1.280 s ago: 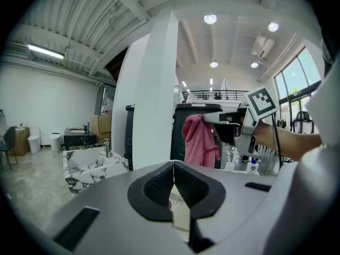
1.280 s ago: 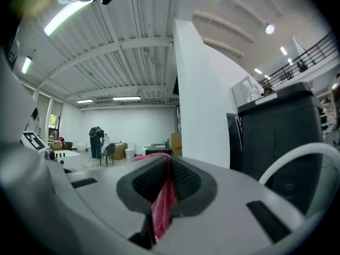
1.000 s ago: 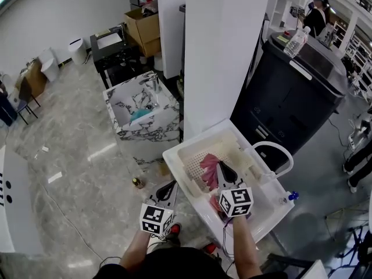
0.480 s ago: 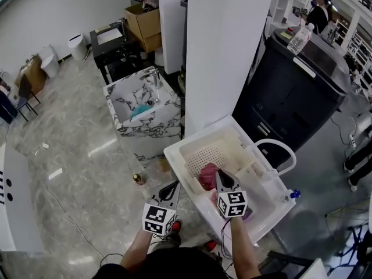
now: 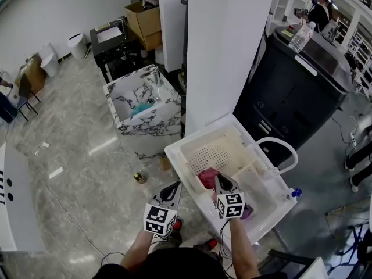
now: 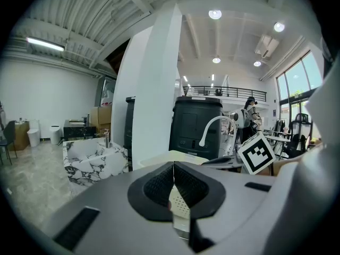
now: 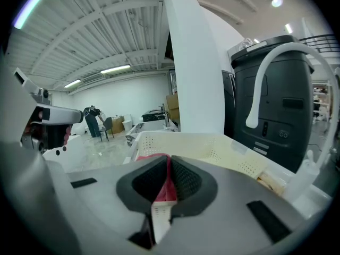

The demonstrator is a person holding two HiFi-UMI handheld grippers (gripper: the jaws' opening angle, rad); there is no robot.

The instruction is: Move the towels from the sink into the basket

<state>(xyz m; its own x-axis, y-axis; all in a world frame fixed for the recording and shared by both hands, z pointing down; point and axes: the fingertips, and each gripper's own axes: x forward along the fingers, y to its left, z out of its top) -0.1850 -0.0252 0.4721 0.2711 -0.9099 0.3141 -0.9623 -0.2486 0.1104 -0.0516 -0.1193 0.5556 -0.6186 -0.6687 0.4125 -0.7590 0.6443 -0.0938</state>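
Note:
A white sink [image 5: 273, 213] stands in front of me with a cream perforated basket [image 5: 218, 153] in its far half. My right gripper [image 5: 220, 179] is shut on a pink-red towel [image 5: 207, 177], low over the basket's near part. In the right gripper view the red towel [image 7: 165, 187] is pinched between the pads, with the basket wall [image 7: 212, 142] just ahead. A purple cloth [image 5: 248, 212] lies in the sink beside my right hand. Over the floor left of the sink, my left gripper [image 5: 174, 186] is shut and holds nothing [image 6: 173, 166].
A white faucet [image 5: 280, 150] arches over the sink's right side. A white pillar [image 5: 226, 51] and a black bin [image 5: 290, 92] stand behind it. A marble basin cabinet [image 5: 142, 106] is further left, and a small bottle [image 5: 138, 179] stands on the floor.
My right gripper has come down with the pink towel, from hanging above the basket to low inside it. The left gripper has stayed where it was.

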